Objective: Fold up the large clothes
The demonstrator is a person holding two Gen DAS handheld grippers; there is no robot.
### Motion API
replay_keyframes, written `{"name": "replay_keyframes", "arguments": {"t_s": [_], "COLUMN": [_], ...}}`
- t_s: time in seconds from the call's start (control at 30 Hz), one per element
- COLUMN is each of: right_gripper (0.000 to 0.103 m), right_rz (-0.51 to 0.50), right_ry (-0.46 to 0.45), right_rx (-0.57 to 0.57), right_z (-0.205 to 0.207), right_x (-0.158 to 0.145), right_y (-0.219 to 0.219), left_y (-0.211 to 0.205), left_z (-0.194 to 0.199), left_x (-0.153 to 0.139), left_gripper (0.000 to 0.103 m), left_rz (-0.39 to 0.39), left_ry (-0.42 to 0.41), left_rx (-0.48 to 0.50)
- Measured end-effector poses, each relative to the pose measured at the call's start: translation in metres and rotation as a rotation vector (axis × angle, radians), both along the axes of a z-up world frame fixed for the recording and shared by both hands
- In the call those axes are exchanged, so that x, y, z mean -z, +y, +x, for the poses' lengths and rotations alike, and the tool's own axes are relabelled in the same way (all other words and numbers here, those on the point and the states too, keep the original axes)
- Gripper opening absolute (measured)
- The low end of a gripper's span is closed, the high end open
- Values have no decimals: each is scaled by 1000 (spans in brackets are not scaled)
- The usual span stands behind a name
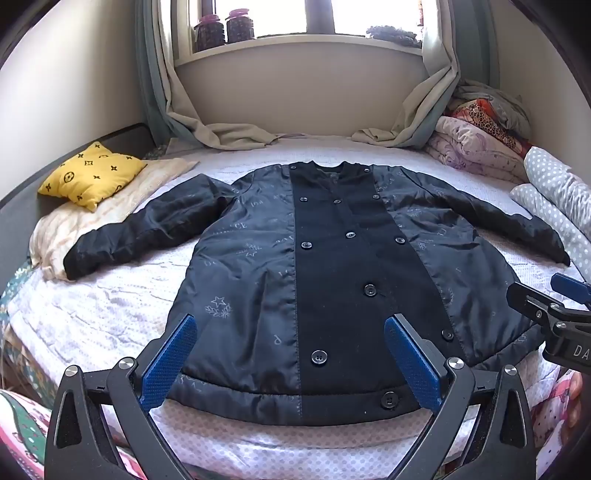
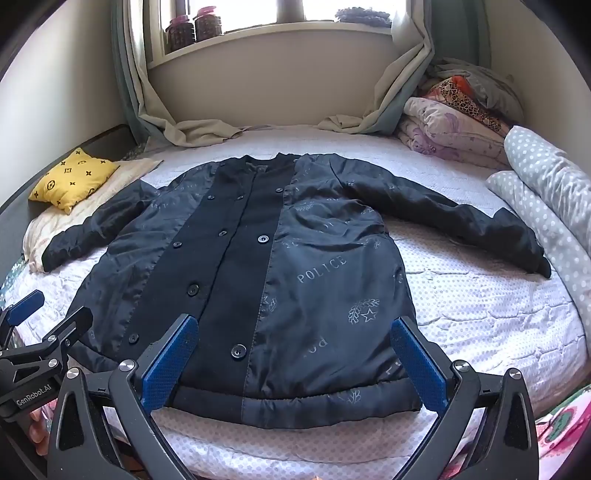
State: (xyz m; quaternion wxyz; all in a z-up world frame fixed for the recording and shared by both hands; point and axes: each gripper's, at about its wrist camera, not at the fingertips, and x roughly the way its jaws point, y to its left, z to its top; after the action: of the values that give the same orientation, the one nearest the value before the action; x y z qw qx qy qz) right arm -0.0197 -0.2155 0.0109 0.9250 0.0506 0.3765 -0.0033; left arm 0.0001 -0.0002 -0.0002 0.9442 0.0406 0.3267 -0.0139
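A large dark navy coat (image 1: 332, 266) lies flat and face up on the bed, buttoned down a black centre panel, both sleeves spread out to the sides; it also shows in the right wrist view (image 2: 295, 266). My left gripper (image 1: 290, 363) is open and empty, held over the coat's hem left of centre. My right gripper (image 2: 295, 363) is open and empty, held over the hem right of centre. The right gripper also shows at the right edge of the left wrist view (image 1: 554, 317), and the left gripper shows at the left edge of the right wrist view (image 2: 37, 332).
The bed (image 1: 110, 295) has a white quilted cover. A yellow patterned pillow (image 1: 92, 175) lies at the far left. Folded quilts (image 1: 476, 144) and a dotted roll (image 1: 557, 192) are stacked at the right. Curtains (image 1: 221, 133) drape onto the bed below the window sill with jars (image 1: 225, 29).
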Motion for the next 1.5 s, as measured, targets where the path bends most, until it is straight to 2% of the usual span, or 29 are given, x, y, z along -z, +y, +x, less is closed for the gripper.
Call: {"name": "replay_keyframes", "arguments": {"t_s": [1.5], "right_gripper": [103], "right_rz": [2], "right_ry": [9], "right_rx": [2], "right_z": [1], "right_x": [1], "right_y": [-3], "left_y": [2], "left_z": [3], "left_x": [7], "left_gripper": [103], "left_rz": [-3], "left_ry": [-1], "left_rx": [3]}}
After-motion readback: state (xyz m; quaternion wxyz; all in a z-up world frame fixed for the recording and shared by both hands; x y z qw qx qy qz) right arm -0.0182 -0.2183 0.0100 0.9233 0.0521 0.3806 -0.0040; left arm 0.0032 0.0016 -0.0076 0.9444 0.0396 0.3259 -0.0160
